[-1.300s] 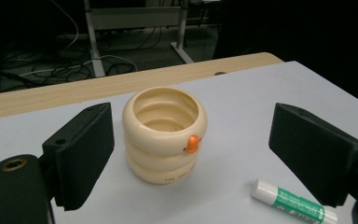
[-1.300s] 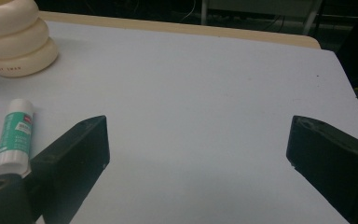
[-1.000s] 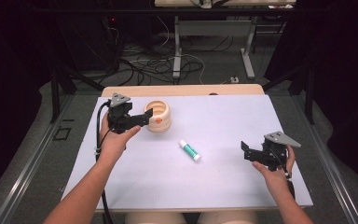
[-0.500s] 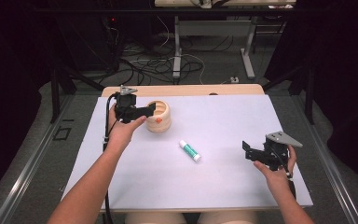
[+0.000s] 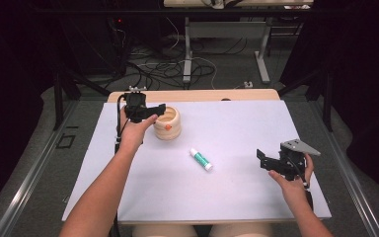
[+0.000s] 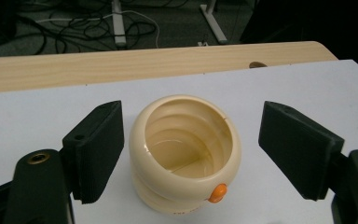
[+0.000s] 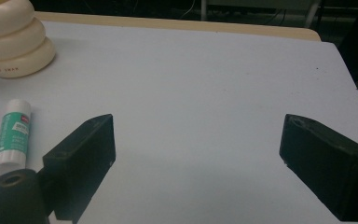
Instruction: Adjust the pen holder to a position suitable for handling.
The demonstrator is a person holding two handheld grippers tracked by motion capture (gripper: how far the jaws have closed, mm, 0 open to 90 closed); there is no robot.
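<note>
My left gripper (image 6: 186, 154) stands wide, its jaws on either side of the cream ribbed cup (image 6: 185, 151), neither touching; the cup sits upright on the table (image 5: 237, 128), straight ahead. My right gripper (image 5: 271, 163), also wide and empty, is well apart.

My left gripper (image 5: 154, 109) moved up toward the frame's top, and its jaws now sit around the cream cup (image 5: 168, 123).

Cup (image 5: 167, 123) at table (image 5: 237, 197) back-left, glue stick (image 5: 201, 159) mid, in front.
</note>
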